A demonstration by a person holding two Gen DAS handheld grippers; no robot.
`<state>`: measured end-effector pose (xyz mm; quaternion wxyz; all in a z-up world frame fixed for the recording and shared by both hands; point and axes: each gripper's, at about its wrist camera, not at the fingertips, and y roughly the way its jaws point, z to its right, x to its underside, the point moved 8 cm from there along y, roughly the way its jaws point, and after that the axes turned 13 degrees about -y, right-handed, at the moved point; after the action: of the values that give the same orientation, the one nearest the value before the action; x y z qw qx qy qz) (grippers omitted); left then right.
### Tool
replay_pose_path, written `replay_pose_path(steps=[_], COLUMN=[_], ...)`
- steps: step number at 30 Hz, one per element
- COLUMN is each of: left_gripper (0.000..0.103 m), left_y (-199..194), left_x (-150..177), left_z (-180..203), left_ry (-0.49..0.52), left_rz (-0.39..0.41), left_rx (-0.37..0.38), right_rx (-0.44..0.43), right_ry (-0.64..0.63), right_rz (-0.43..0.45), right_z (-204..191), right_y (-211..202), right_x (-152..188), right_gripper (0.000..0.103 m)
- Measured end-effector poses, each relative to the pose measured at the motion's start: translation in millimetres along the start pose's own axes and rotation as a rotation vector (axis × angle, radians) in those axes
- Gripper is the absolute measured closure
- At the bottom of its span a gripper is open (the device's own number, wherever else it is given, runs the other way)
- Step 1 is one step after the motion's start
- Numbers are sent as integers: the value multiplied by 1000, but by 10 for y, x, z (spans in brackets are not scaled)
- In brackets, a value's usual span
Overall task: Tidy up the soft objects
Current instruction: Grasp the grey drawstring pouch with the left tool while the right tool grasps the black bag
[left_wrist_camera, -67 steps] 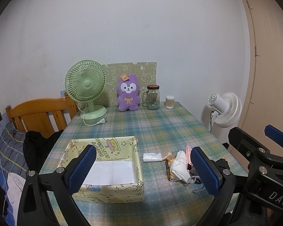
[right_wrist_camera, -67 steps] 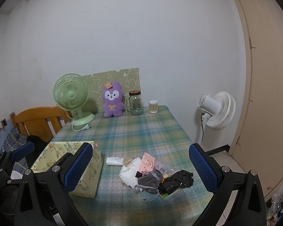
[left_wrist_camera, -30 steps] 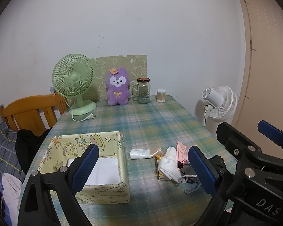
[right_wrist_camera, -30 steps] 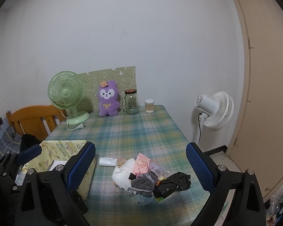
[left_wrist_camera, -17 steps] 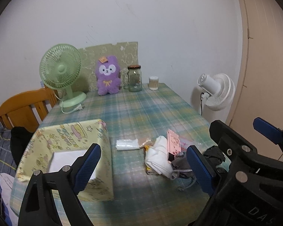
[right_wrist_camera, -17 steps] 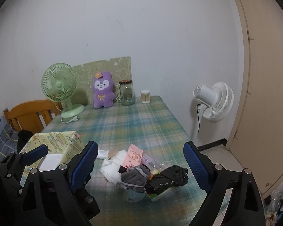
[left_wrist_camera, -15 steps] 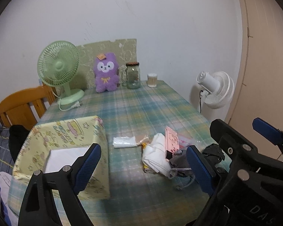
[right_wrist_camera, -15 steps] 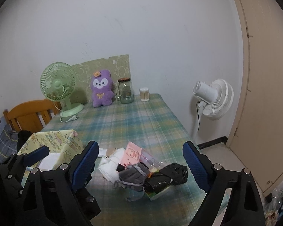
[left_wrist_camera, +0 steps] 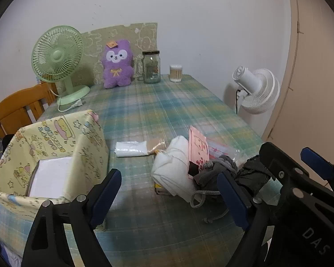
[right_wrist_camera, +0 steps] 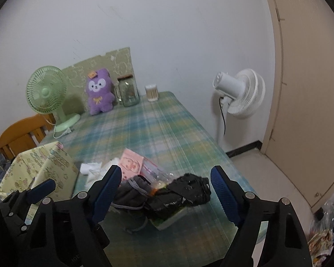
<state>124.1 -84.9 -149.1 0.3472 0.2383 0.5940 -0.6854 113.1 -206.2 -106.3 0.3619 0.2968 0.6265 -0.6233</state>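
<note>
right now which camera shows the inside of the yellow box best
The left wrist view: it looks down into the yellow box, showing its white bottom. The right wrist view shows only the box's outer wall, partly behind the left gripper.

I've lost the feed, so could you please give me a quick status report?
Both grippers open, jaws just been closing, nothing held. Left gripper and right gripper above the soft pile. Yellow box stands beside it.

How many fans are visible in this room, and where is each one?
2. The green fan stands on the table at its far left; the white fan stands on the floor beside the table's right edge.
</note>
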Motion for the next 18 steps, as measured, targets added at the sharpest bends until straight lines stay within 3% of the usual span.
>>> replay_pose_path(steps=[10,18], left_gripper=[14,26], left_y=[125,232], left_x=[190,252], left_z=[203,410], left_ry=[72,135], left_rz=[-41,-38], left_rx=[21,26], right_rx=[-24,-25], right_ry=[31,40], right_rz=[-103,-153], right_z=[64,115], right_y=[291,427], right_x=[237,327], right_gripper=[27,33])
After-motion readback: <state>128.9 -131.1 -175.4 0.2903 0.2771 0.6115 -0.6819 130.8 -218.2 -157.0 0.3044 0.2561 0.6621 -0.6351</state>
